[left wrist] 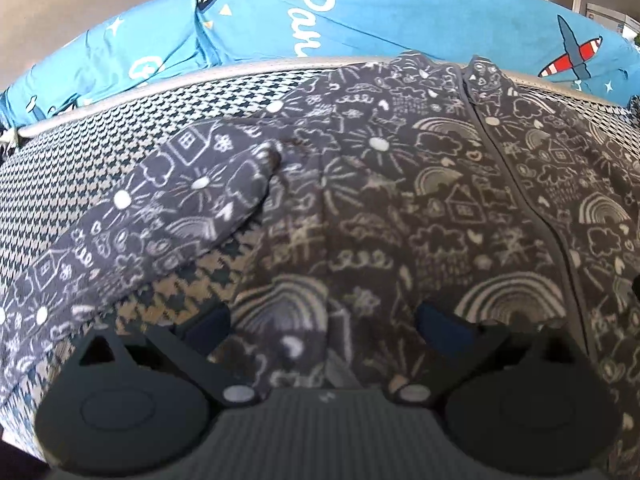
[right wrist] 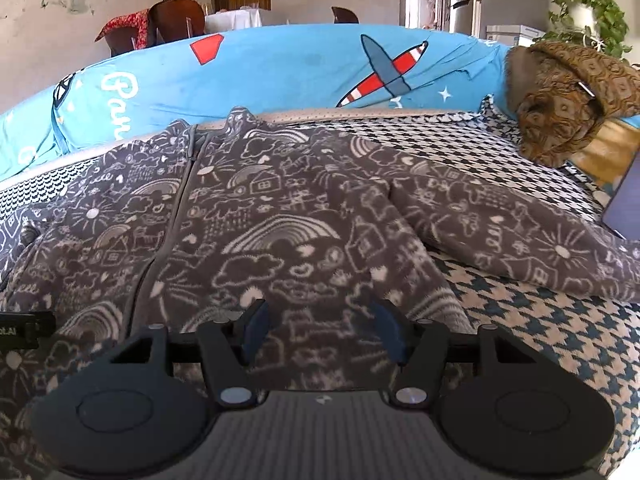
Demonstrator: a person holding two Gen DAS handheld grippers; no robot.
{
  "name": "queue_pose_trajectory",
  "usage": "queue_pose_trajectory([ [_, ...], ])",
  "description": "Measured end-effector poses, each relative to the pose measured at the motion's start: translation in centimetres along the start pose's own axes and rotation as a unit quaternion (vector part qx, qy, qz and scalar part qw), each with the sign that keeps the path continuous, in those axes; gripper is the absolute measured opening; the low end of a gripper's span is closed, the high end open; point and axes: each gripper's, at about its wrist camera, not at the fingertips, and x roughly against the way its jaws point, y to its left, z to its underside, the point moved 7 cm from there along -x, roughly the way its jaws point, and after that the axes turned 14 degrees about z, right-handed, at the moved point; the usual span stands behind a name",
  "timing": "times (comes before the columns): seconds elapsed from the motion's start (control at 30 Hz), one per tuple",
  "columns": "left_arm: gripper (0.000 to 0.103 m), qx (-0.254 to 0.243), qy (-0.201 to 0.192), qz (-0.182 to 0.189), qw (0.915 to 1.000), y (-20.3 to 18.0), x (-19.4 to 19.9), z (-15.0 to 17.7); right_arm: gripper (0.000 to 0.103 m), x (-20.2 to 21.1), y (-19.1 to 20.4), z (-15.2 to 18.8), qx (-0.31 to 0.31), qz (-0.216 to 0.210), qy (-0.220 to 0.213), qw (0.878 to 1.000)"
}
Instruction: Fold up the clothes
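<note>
A dark grey fleece jacket [left wrist: 420, 208] with white doodle prints lies spread flat on a houndstooth-covered surface [left wrist: 80, 184], zipper up the middle. Its left sleeve [left wrist: 160, 216] angles out to the left in the left wrist view. In the right wrist view the jacket [right wrist: 248, 232] fills the middle and its right sleeve [right wrist: 520, 232] stretches to the right. My left gripper [left wrist: 324, 324] is open, low over the jacket's left lower body. My right gripper [right wrist: 320, 332] is open, low over the jacket's right lower body. Neither holds cloth.
A blue cartoon-print sofa back [right wrist: 280, 68] runs behind the surface. A brown patterned cloth bundle [right wrist: 568, 96] sits at the far right. A dark flat device [right wrist: 626, 196] lies at the right edge. The houndstooth cover [right wrist: 540, 344] shows bare to the right of the jacket.
</note>
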Motion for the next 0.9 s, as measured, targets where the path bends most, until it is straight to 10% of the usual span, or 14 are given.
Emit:
queue_pose_trajectory([
  [0.33,0.103,0.037,-0.005,0.002,0.9993,1.6,1.6,0.5,0.054,1.1,-1.3,0.3,-0.034,-0.01,-0.012,0.999],
  [0.9,0.103,-0.05,-0.015,0.041,0.9978,-2.8,5.4,3.8,0.06,5.2,-1.1,3.2,-0.031,-0.046,-0.017,0.998],
])
